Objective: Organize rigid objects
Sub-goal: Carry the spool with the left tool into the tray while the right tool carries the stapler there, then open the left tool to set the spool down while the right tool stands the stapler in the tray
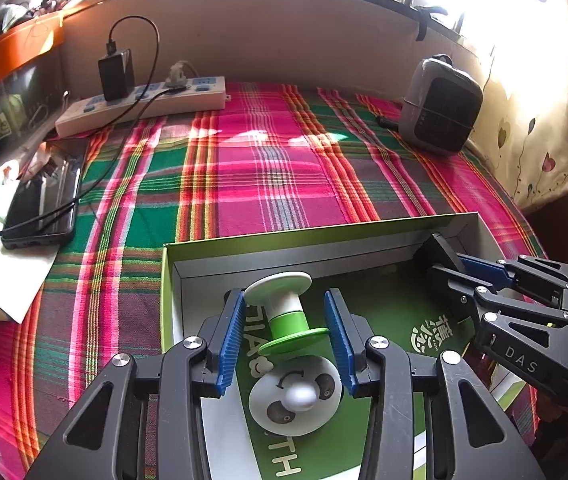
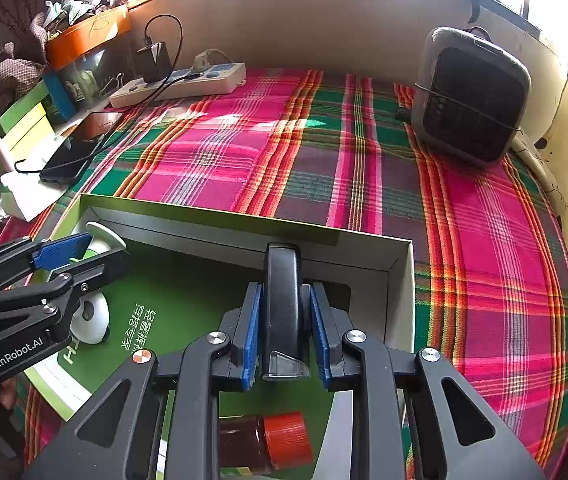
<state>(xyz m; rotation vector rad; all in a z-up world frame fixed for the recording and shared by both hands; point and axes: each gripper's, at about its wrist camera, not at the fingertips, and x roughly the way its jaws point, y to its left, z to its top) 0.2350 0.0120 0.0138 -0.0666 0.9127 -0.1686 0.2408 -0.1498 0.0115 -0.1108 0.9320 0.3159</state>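
An open green-floored cardboard box (image 1: 172,264) (image 2: 402,280) lies on the plaid cloth. Inside its left end, a green and white spool-shaped toy (image 1: 286,312) lies between the blue pads of my left gripper (image 1: 288,340), which is open around it without touching. A white panda-faced round toy (image 1: 296,398) (image 2: 92,316) lies just below the spool. My right gripper (image 2: 284,332) is shut on a black rectangular object (image 2: 282,304), held over the box's right end near the far wall. A brown jar with a red lid (image 2: 268,444) lies in the box under the right gripper.
A white power strip (image 1: 144,106) with a black charger stands at the back left. A black phone (image 1: 42,208) lies on white paper at the left. A grey and black fan heater (image 1: 440,108) (image 2: 472,96) stands at the back right. Boxes and clutter line the left edge.
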